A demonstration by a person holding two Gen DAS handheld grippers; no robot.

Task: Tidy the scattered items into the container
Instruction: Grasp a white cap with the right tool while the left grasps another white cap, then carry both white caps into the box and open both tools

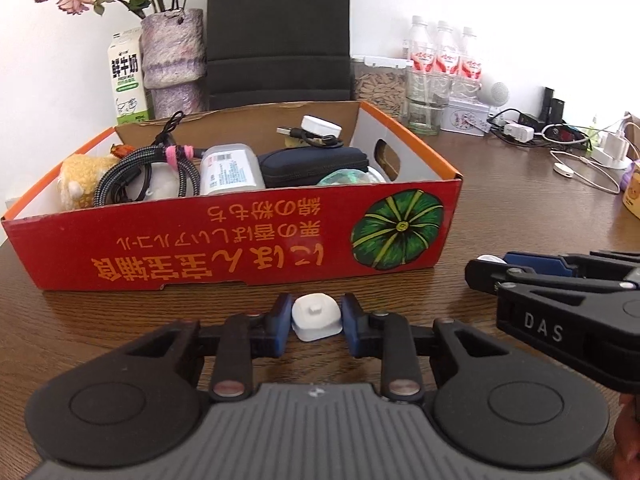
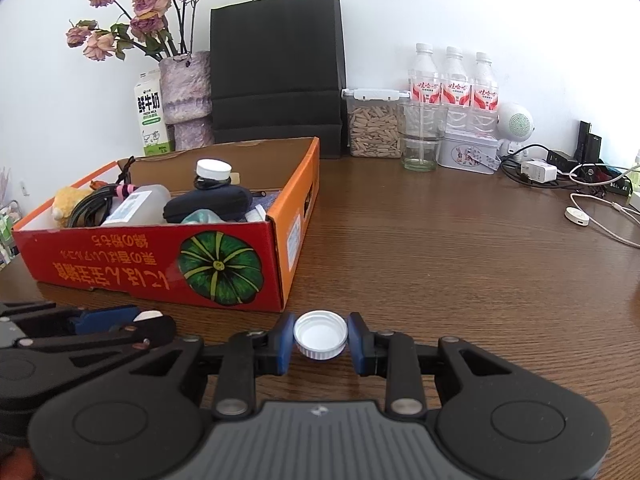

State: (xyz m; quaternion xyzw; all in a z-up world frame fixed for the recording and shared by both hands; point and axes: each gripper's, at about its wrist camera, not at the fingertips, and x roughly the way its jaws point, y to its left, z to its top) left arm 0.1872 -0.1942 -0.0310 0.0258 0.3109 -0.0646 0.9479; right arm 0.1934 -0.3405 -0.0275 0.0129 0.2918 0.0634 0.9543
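A red and orange cardboard box (image 1: pixel 240 240) stands on the wooden table, holding cables, a plush toy, a dark case and a white-capped bottle; it also shows in the right wrist view (image 2: pixel 120 264). My left gripper (image 1: pixel 317 320) is shut on a small white plug-like piece (image 1: pixel 317 317), just in front of the box's near wall. My right gripper (image 2: pixel 320 336) is shut on a white bottle cap (image 2: pixel 320 334), held open side up, in front of the box's near right corner. The right gripper also shows at the right of the left wrist view (image 1: pixel 486 266).
Behind the box stand a black paper bag (image 2: pixel 276 72), a vase of dried roses (image 2: pixel 186 96) and a milk carton (image 2: pixel 152 120). A seed container (image 2: pixel 374 124), glasses, three water bottles (image 2: pixel 452 80), a tin and chargers with cables (image 2: pixel 580 184) line the back right.
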